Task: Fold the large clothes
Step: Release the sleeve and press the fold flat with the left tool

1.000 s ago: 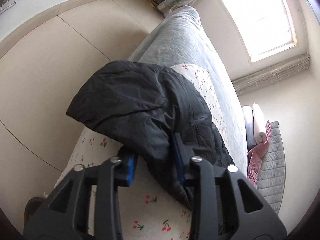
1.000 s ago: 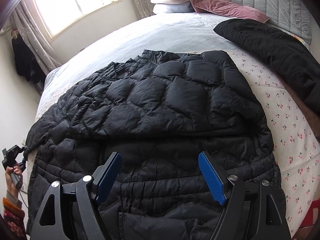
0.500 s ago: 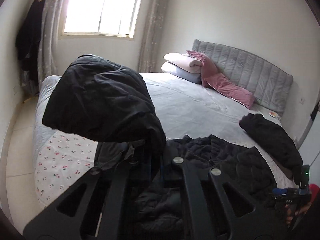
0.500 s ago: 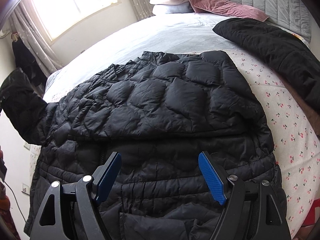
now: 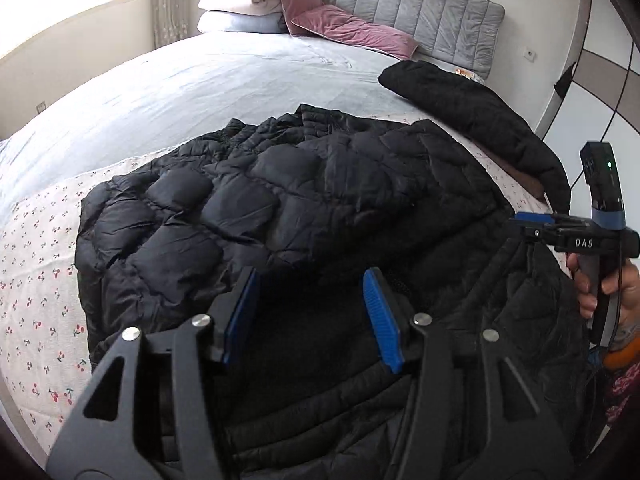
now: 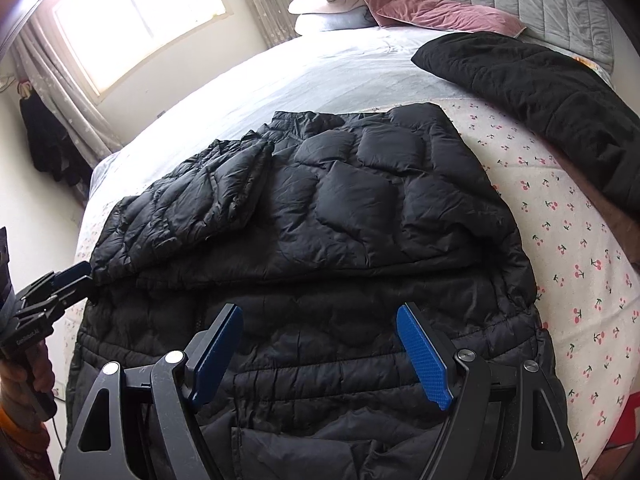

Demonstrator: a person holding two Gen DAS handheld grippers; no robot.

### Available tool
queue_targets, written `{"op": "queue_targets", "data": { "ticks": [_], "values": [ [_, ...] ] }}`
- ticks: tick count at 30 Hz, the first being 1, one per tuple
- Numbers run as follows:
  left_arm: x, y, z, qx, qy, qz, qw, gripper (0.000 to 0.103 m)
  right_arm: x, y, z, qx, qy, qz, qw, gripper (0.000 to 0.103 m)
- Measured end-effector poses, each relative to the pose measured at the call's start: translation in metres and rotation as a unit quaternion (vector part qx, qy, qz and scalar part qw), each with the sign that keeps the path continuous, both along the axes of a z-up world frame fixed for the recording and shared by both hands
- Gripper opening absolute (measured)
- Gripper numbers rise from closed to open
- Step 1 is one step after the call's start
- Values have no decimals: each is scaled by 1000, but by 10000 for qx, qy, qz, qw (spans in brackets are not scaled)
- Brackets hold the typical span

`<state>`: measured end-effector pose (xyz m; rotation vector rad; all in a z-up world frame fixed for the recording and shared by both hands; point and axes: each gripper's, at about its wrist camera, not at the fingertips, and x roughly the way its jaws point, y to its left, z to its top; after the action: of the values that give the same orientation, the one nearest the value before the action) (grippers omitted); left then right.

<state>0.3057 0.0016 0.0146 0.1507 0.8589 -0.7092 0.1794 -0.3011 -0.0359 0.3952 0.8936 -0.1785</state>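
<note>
The jaws of the left gripper (image 5: 310, 314) are seen about half apart and opening, their blue pads clear of the fabric; nothing is held between them. They are poised above the near left part of a black quilted puffer jacket (image 5: 304, 208), over a sleeve (image 6: 192, 204) that is laid folded across the jacket's body. In the right wrist view the same gripper is seen at the jacket's left edge, just beside the folded sleeve's cuff.

The jaws of the right gripper (image 6: 320, 354) are held wide apart and empty, above the jacket's lower half near the foot edge of the bed. This gripper's handle is gripped by a hand (image 5: 612, 292) seen at the right of the left wrist view.

The jacket is spread flat on a white sheet printed with small red cherries (image 6: 568, 240), which covers the foot end of a bed with a pale blue-grey cover (image 5: 200, 80). A second black padded garment (image 6: 532, 92) lies along the bed's right edge, apart from the jacket. Stacked white and dusty-pink pillows (image 5: 280, 12) are set against a grey padded headboard (image 5: 420, 4) at the head of the bed. A bright window (image 6: 136, 20) is seen beyond the far left corner.
</note>
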Motion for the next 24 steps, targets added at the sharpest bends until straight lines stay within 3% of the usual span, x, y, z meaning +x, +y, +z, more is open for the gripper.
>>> {"op": "queue_targets", "data": {
  "ticks": [4,7,14,17,19,21,24],
  "values": [
    [26,-16,-1,-344,289,128,9989,49,2,3,-1,35,7,46,10000,80],
    [40,-56,-15,-343,489,18,9982,45,3,5,-2,22,8,62,10000,80],
    [55,-136,-65,-154,996,-179,9947,45,0,-8,-4,74,28,-74,9999,80],
    [46,-142,-61,-51,879,-117,9961,53,-4,-14,-1,73,1,-150,9999,80],
    [37,-136,-52,-86,915,-59,9957,69,-8,-18,3,85,-60,-179,9998,80],
    [24,-124,-38,-43,814,128,9966,77,-13,-22,9,125,-127,-223,9996,80],
    [4,-91,-17,-49,640,495,9967,82,-19,-28,18,234,-210,-262,9992,80]
  ]
}}
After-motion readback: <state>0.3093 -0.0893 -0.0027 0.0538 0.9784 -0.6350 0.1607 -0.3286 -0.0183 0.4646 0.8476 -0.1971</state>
